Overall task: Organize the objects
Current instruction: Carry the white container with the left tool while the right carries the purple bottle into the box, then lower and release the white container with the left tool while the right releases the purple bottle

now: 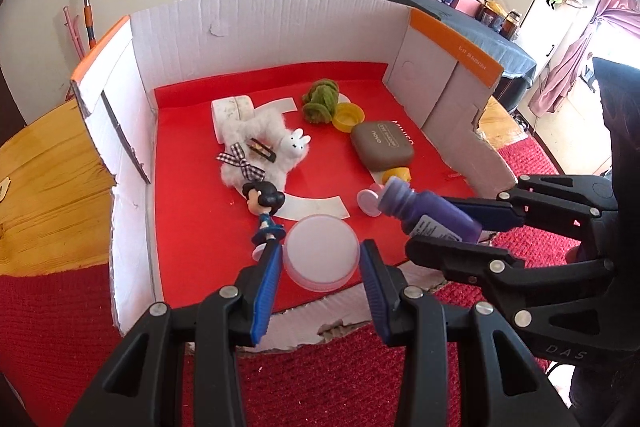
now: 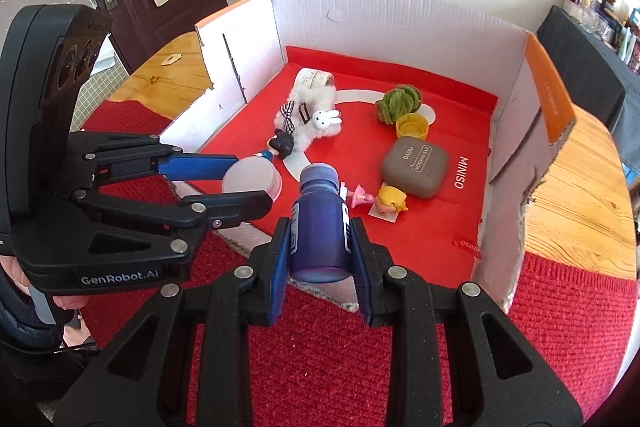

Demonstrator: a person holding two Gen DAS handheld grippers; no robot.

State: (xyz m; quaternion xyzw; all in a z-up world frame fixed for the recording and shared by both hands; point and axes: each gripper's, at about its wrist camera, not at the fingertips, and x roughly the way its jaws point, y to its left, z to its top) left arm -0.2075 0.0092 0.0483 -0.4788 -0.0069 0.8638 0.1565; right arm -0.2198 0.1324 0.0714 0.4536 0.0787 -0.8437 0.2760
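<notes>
A white cardboard box [image 1: 256, 27] with a red floor holds the objects. My left gripper [image 1: 320, 267] is open, its blue pads either side of a round white lid [image 1: 322, 251] at the box's front edge; whether they touch it I cannot tell. It also shows in the right wrist view [image 2: 250, 183]. My right gripper [image 2: 320, 259] is shut on a purple bottle [image 2: 320, 223], held tilted over the box's front edge; the bottle also shows in the left wrist view [image 1: 428, 213]. A dark-haired figurine [image 1: 264, 207] lies just left of the lid.
Inside the box lie a fluffy white rabbit toy [image 1: 264, 151], a tape roll [image 1: 232, 111], a green plush [image 1: 320, 101], a yellow cap [image 1: 348, 117], a brown case [image 1: 382, 145], a yellow-haired figurine [image 2: 390, 201] and a small white cap [image 1: 370, 201]. Red cloth [image 2: 320, 347] covers the wooden table.
</notes>
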